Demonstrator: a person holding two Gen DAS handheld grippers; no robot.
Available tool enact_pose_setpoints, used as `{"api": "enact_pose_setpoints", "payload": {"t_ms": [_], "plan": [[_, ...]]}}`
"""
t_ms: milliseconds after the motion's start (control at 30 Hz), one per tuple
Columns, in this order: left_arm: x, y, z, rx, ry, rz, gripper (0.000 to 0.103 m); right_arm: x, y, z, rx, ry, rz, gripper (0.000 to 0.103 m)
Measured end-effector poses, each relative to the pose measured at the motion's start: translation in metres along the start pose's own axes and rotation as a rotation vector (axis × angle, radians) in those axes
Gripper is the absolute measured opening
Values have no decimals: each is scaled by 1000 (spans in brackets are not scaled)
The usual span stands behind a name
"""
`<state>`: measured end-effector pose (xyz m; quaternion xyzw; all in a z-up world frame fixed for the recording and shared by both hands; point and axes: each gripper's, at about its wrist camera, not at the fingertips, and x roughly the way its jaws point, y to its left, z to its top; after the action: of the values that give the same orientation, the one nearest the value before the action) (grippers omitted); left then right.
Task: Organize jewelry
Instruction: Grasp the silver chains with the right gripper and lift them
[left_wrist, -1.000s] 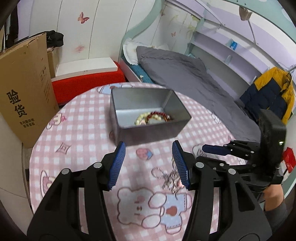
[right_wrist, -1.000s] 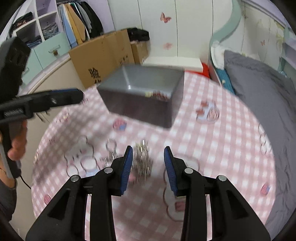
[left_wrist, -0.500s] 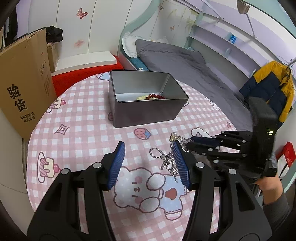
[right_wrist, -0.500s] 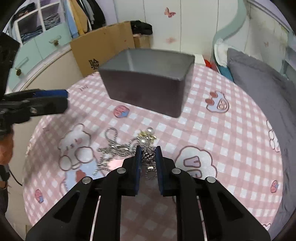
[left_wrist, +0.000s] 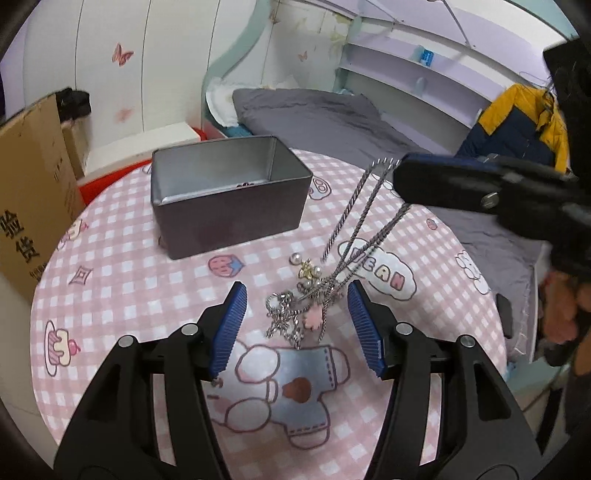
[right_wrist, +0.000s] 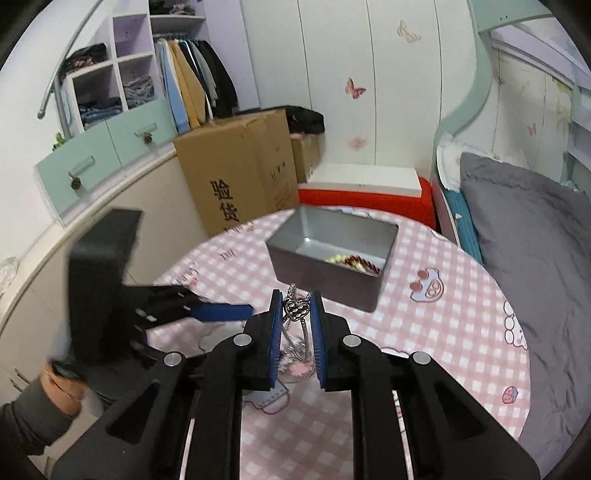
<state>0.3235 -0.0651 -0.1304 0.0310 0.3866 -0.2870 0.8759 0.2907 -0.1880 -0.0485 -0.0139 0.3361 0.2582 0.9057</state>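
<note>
lifting the tangled chains toward the tin

closest to you, your right gripper (right_wrist: 295, 314) is squeezing a small silver heart charm (right_wrist: 295, 309) between its blue pads. its jaws have just been closing, and now they are pinching tight on the charm. the silver chains (left_wrist: 354, 225) are hanging down from it in long twisty lines.

your left gripper (left_wrist: 297, 325) is standing wide and holding nothing. just past its tips, the low end of the chain bundle (left_wrist: 286, 319) is still resting on the pink checked tablecloth (left_wrist: 122, 295). a little pink charm (left_wrist: 314, 320) and some pearl beads (left_wrist: 295, 257) are sitting in the same clump, touching the chains.

to do this step well, i think you are wanting to go up slowly and straight. the chains look knotted together, so a quick pull may be dragging the pearl piece along or shaking the heart loose. if the clump is catching, your free left gripper is right there to hold the other bits down. keep lifting until the low end is swinging clear of the cloth, then carry it over.

farther back, the grey metal tin (right_wrist: 373, 291) is sitting open on the table, well apart from the clump. some cream and dark red beads (right_wrist: 352, 262) are already lying in its bottom. the chains are shiny, thin and floppy, so they are likely to swing as you are moving. lower them in low end first, so they are folding down into the tin and not catching on the rim.
</note>
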Motion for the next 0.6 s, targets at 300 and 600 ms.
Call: {"api": "enact_pose_setpoints", "payload": {"t_ms": [300,600], "plan": [[8,-16,8,17,-31,15,50,-21,13,10,-14,-48,36,13],[-34,6,20,-19,-63,55,9,-36,6,14,-7,-92,15,13]]}}
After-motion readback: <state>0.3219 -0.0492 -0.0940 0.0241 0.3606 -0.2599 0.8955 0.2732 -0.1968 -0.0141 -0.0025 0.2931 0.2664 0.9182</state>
